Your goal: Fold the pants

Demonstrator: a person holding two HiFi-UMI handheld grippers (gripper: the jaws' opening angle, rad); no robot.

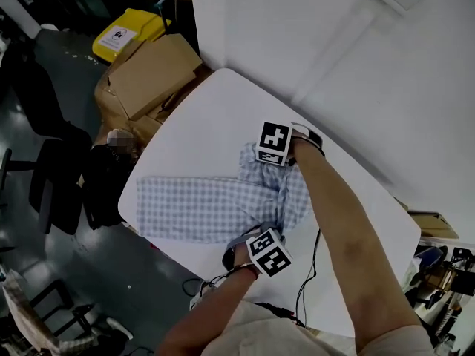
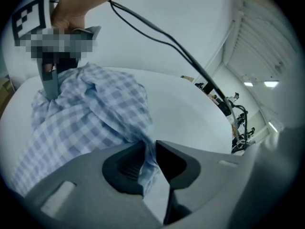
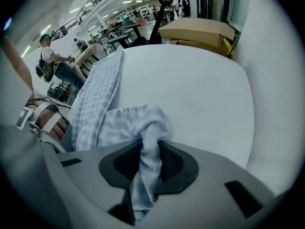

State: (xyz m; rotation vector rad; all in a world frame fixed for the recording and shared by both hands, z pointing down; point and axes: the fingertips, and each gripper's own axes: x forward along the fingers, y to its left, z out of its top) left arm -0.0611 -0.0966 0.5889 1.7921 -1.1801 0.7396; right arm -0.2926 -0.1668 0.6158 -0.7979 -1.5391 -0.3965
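Checked pants (image 1: 211, 208) lie on the white surface (image 1: 215, 110), legs spread flat, one end bunched. Left gripper (image 2: 148, 159) jaws pinch a fabric fold; right gripper (image 3: 148, 160) jaws clamp the bunched edge

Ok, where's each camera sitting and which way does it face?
Head view: on the head, steeply down at white rounded table and blue-checked fabric pants; left forearm, right forearm show.
Left gripper view: on the left hand-held gripper, facing across the pants; right hand and right hand-held gripper show.
Right gripper view: on that gripper, facing brown cardboard boxes; left hand apparently at edge.
Shared: the pants, pinched by both.
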